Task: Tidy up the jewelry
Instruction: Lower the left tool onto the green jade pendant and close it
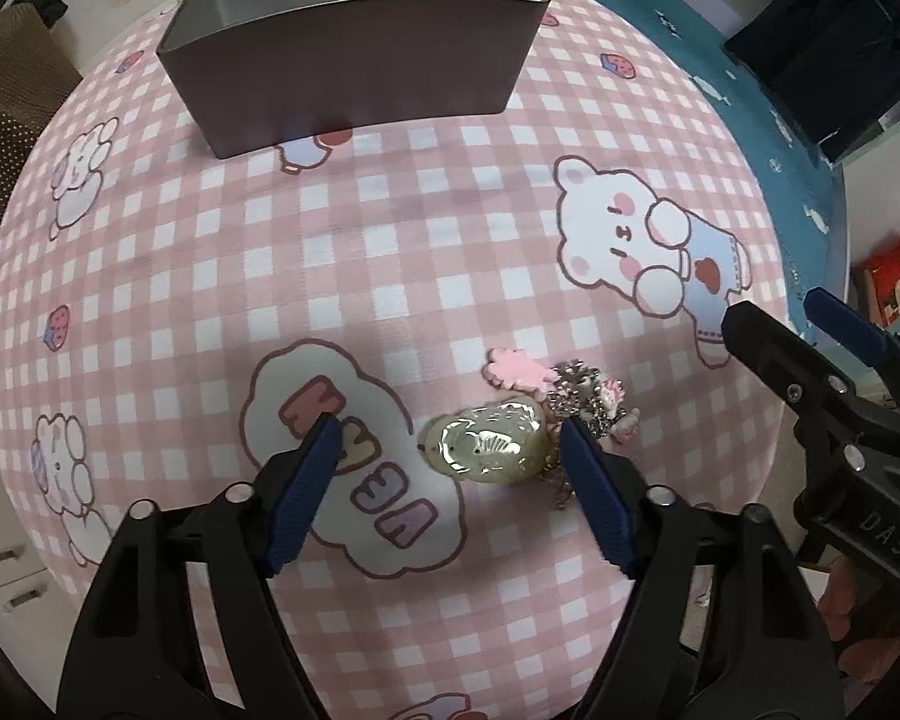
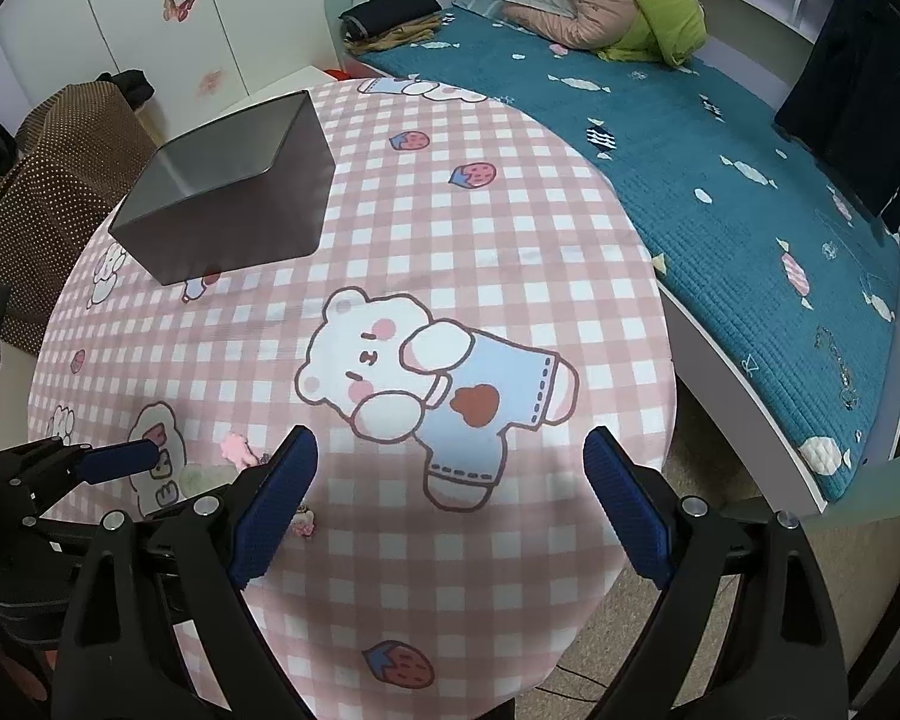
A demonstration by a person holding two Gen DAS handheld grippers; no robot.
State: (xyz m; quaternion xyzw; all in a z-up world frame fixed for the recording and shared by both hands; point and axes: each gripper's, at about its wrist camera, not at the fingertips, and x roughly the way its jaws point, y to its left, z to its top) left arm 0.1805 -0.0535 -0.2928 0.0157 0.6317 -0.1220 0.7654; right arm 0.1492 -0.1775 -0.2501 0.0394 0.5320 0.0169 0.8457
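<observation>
Bed (image 2: 720, 192) with a teal quilt fills the far right of the right wrist view, with a pink and green bundle of bedding (image 2: 606, 6) and folded dark clothes (image 2: 390, 6) at its head. Beside it stands the table (image 1: 390, 252), covered by a pink checked cloth printed with bears and strawberries. A dotted brown fabric (image 2: 60, 180) lies past the table's left edge.

On the far side of the table sits an open grey tin (image 1: 354, 54), rectangular, with nothing visible inside it.

Left gripper (image 1: 450, 450) points steeply down at the cloth, its blue pads spread well apart, with no pad pressing on anything. Between them, close to the right-hand pad, lies a pale glossy charm (image 1: 486, 444) with a metallic centre. That pad's tip lies over, or just beside, the silver chain (image 1: 576, 390); contact cannot be told. No earlier view is given, so nothing more is said of the jaws.

Right gripper (image 2: 450, 450) hangs over the printed bear, jaws wide, nothing between them. In the left wrist view it (image 1: 774, 324) shows at the right edge.

The jewelry lies in one small heap near the table's front: the charm, the tangled sparkly chain just right of it, a flat pink piece (image 1: 513, 367) touching the chain's upper left, and a small pink-and-white piece (image 1: 624, 420) at its right.
</observation>
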